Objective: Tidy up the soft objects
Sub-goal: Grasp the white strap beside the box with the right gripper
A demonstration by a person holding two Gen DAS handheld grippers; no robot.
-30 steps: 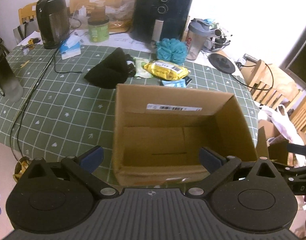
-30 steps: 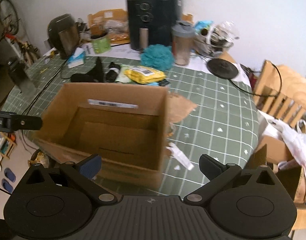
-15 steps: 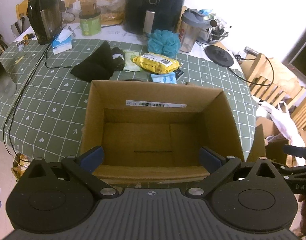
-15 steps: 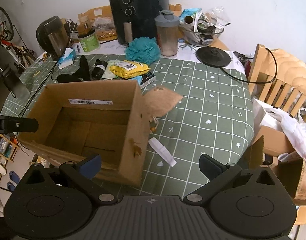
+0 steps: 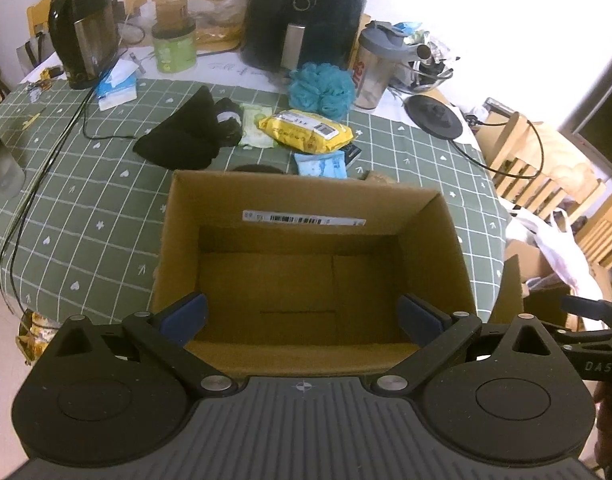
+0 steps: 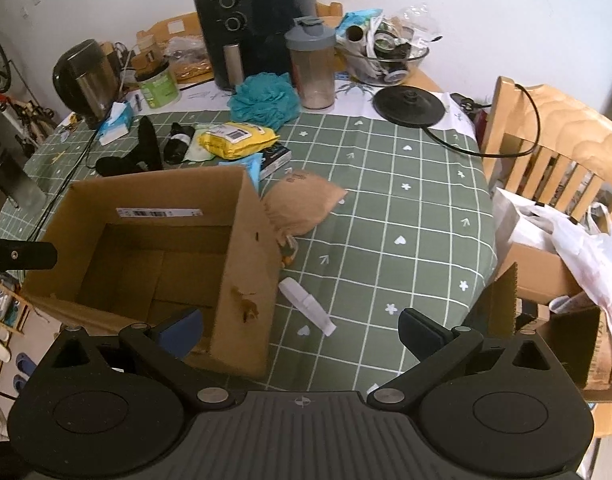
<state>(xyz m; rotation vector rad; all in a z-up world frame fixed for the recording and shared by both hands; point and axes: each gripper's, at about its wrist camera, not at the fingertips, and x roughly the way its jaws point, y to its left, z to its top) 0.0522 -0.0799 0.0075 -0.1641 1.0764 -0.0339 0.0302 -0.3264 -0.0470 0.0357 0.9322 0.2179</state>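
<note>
An empty open cardboard box (image 5: 306, 216) (image 6: 241, 248) stands on the green checked tablecloth near the table's front edge. Beyond it lie soft items: a black knit hat (image 5: 181, 138) (image 6: 139, 152), a teal bath pouf (image 5: 321, 88) (image 6: 265, 100), a yellow packet (image 5: 306, 132) (image 6: 235, 140), a blue tissue pack (image 5: 320, 164) and a pale green sachet (image 5: 257, 130). My left gripper (image 5: 303, 314) hovers open over the box's near wall, holding nothing. My right gripper (image 6: 299, 326) is open and empty above the box's right front corner.
At the back stand a black air fryer (image 5: 306, 12), a kettle (image 5: 85, 32), a green jar (image 5: 173, 46), a shaker bottle (image 5: 376, 64) and a kettle base (image 6: 410, 106) with its cord. A brown paper bag (image 6: 301, 204) and white strip (image 6: 306, 306) lie right of the box. Wooden chairs (image 6: 546, 148) flank the right.
Both grippers have pulled back and risen, so the box sits more fully in view. The right gripper has shifted rightward, showing more tablecloth. Both stayed open.
</note>
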